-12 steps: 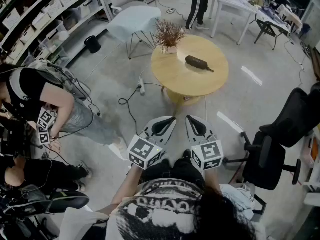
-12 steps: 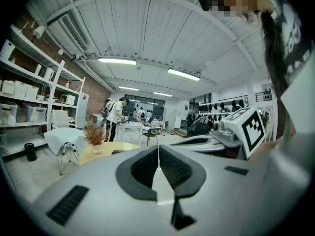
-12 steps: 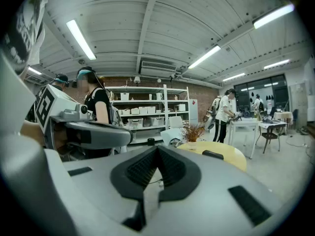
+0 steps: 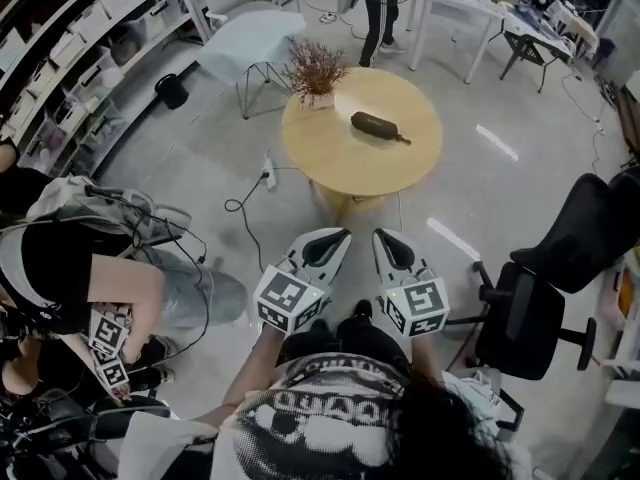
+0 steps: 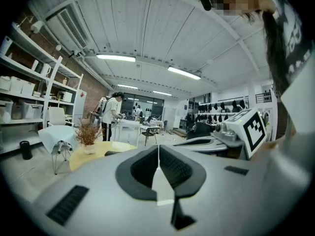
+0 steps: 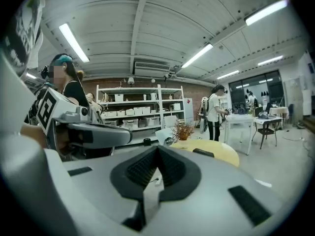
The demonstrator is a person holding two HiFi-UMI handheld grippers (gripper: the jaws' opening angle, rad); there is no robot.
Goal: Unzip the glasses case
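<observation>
A dark oblong glasses case [image 4: 375, 124] lies on the round yellow table [image 4: 330, 158], right of a dried plant in a pot [image 4: 313, 73]. My left gripper [image 4: 340, 233] and right gripper [image 4: 380, 234] are held side by side well short of the table, both shut with nothing between the jaws. In the left gripper view the left gripper [image 5: 158, 147] points toward the table [image 5: 96, 151]. In the right gripper view the right gripper [image 6: 157, 150] has the case [image 6: 203, 153] small on the table [image 6: 219, 154] beyond it.
A black office chair [image 4: 545, 298] stands at the right. At the left a seated person [image 4: 90, 268] holds marker cubes. A pale chair [image 4: 245, 43] stands behind the table, a cable and power strip [image 4: 268, 175] lie on the floor, and shelves [image 4: 70, 58] line the far left.
The table and case sit slightly farther left and higher in the head view. The person at the left has shifted downward. Both grippers keep their places, still shut.
</observation>
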